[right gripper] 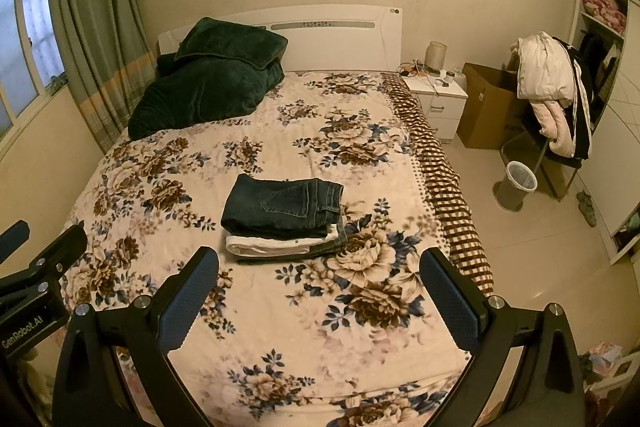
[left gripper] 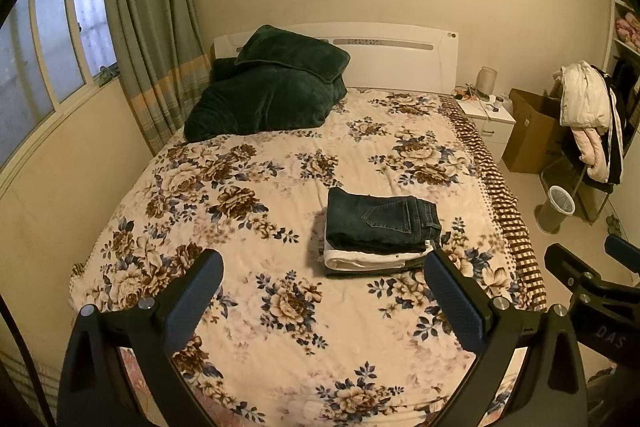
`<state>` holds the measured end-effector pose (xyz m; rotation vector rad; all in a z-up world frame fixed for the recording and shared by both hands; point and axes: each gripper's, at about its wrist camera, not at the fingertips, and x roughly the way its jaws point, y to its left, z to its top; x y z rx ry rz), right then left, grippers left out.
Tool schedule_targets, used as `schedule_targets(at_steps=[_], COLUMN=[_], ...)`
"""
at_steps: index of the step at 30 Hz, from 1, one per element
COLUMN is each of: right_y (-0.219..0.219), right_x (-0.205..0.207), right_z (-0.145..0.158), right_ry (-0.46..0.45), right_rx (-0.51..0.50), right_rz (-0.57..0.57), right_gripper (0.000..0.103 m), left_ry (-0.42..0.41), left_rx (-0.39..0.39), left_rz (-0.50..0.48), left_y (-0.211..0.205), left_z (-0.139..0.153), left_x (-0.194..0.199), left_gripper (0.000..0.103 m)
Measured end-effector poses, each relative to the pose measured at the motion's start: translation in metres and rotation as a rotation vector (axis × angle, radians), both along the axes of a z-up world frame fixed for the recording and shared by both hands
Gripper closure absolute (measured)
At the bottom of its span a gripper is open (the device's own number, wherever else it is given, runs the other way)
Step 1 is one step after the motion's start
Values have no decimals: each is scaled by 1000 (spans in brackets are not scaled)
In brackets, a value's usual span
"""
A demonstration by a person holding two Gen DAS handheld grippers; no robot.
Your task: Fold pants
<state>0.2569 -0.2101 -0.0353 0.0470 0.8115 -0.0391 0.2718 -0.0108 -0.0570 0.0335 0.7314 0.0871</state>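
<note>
A dark blue folded pair of denim jeans [left gripper: 382, 219] lies on top of a small stack on the bed with the cream floral blanket [left gripper: 248, 211], and that bed serves as the landmark for everything here. Under the jeans sits a white folded garment [left gripper: 372, 259], and beneath that a thin edge of another dark folded piece shows; the whole stack rests toward the bed's checked right-hand edge, about midway between the white headboard [left gripper: 392, 55] and the foot. The left gripper [left gripper: 324, 291] hangs above the foot end of the bed with its two blue-padded fingers spread wide and nothing between them; the stack lies beyond its fingertips, well apart from them and nearer the right-hand finger. The right gripper [right gripper: 320, 287] hangs likewise above the foot end, fingers wide apart and empty, with the jeans [right gripper: 280, 209] ahead of it and closer to its left-hand finger. A rumpled dark green plush blanket [left gripper: 268, 87] is heaped at the head of the bed on the window side, well apart from the stack.
</note>
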Motion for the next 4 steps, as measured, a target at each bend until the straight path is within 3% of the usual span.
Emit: schedule_targets(at_steps=[4], right_y=[-1], right_x=[-2], right_z=[0], right_ry=[-4], right_rx=[0], right_rz=[-2], right_gripper=[1], left_ry=[2], left_rx=[-8], left_rz=[-1], left_y=[2], left_z=[0], left_x=[0], left_gripper=[0])
